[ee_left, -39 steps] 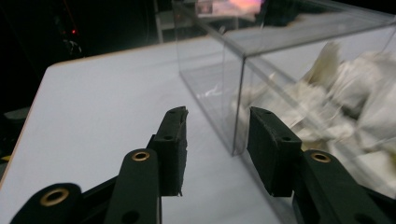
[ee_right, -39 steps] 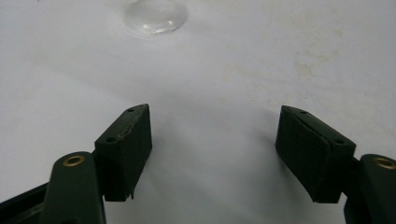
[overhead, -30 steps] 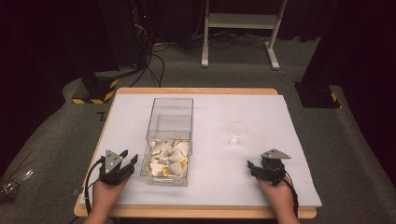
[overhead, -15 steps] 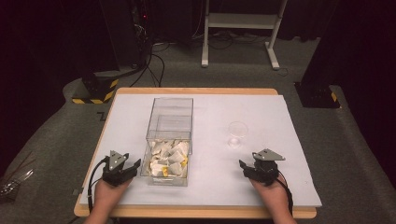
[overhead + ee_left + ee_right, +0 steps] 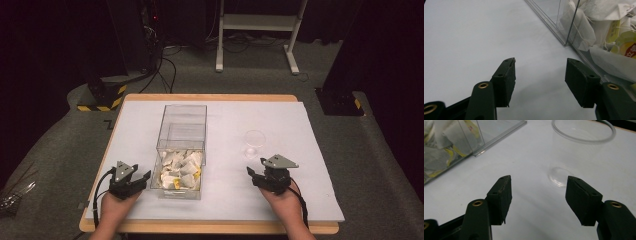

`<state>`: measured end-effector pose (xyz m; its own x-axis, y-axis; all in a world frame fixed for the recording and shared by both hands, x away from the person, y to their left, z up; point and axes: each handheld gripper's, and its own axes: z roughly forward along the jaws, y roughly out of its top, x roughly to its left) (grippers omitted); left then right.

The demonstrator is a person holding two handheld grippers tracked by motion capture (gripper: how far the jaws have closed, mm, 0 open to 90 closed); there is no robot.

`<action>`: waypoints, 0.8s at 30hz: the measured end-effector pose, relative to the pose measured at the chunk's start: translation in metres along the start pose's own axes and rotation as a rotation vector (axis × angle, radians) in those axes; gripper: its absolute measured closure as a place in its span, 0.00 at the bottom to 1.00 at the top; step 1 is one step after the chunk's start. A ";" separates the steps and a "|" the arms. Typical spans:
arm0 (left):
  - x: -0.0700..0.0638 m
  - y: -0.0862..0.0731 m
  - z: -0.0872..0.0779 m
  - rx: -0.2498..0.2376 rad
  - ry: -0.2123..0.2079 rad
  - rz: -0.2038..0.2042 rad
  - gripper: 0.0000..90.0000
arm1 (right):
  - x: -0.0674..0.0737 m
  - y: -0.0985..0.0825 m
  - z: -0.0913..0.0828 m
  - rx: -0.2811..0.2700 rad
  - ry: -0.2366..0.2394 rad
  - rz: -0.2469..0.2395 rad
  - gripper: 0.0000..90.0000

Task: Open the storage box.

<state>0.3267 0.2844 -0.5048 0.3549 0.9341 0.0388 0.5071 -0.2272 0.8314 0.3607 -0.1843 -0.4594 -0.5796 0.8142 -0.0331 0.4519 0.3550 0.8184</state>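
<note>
A white sheet covered the tabletop (image 5: 300, 120). Left of its centre stood a clear box (image 5: 182, 150), its near half full of tea bags (image 5: 180, 169). A clear plastic cup (image 5: 254, 143) stood upright right of centre. Near the front edge, the left gripper (image 5: 140, 179) sat just beside the box, its jaws having just been opening, nothing between them. The right gripper (image 5: 256, 175) hung near the cup, jaws apart and just closing slightly, empty.

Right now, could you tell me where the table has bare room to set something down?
Bare: the wide strip between the clear box and plastic cup, and the far-right stretch beyond the cup. Crowded: the near-left corner, where the left gripper sits beside the box.
</note>
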 end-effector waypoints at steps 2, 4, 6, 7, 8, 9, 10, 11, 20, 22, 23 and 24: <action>0.000 0.000 0.000 0.000 -0.002 0.002 0.46 | 0.004 0.004 0.001 -0.006 0.012 -0.003 0.43; -0.001 0.000 0.001 0.001 -0.003 0.001 0.46 | 0.008 0.008 0.002 -0.010 0.024 -0.011 0.43; -0.001 0.000 0.000 0.002 -0.002 0.003 0.46 | 0.012 0.011 0.003 -0.015 0.033 -0.008 0.43; -0.001 0.000 0.001 0.001 -0.001 0.002 0.46 | 0.014 0.013 0.004 -0.020 0.038 -0.014 0.43; -0.001 0.000 0.001 0.001 -0.001 0.000 0.46 | 0.016 0.014 0.005 -0.023 0.041 -0.020 0.43; -0.001 0.000 0.001 0.005 -0.001 0.004 0.46 | 0.017 0.015 0.005 -0.022 0.043 -0.014 0.43; -0.001 0.000 0.001 0.007 -0.001 0.005 0.46 | 0.020 0.017 0.006 -0.028 0.048 -0.021 0.43; -0.001 0.000 0.001 0.007 -0.001 0.005 0.46 | 0.020 0.017 0.006 -0.028 0.048 -0.021 0.43; -0.001 0.000 0.000 0.007 0.000 0.012 0.46 | 0.042 0.033 0.006 -0.074 0.089 -0.050 0.43; -0.002 0.000 0.001 0.008 -0.002 0.014 0.46 | 0.047 0.036 0.006 -0.078 0.101 -0.054 0.43; -0.002 0.000 0.001 0.010 -0.004 0.012 0.46 | 0.049 0.037 0.006 -0.079 0.105 -0.058 0.43; -0.002 0.000 0.001 0.011 -0.005 0.010 0.46 | 0.051 0.039 0.006 -0.079 0.109 -0.058 0.43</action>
<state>0.3272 0.2826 -0.5052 0.3638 0.9304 0.0447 0.5116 -0.2397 0.8251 0.3527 -0.1262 -0.4326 -0.6755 0.7370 -0.0229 0.3632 0.3596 0.8595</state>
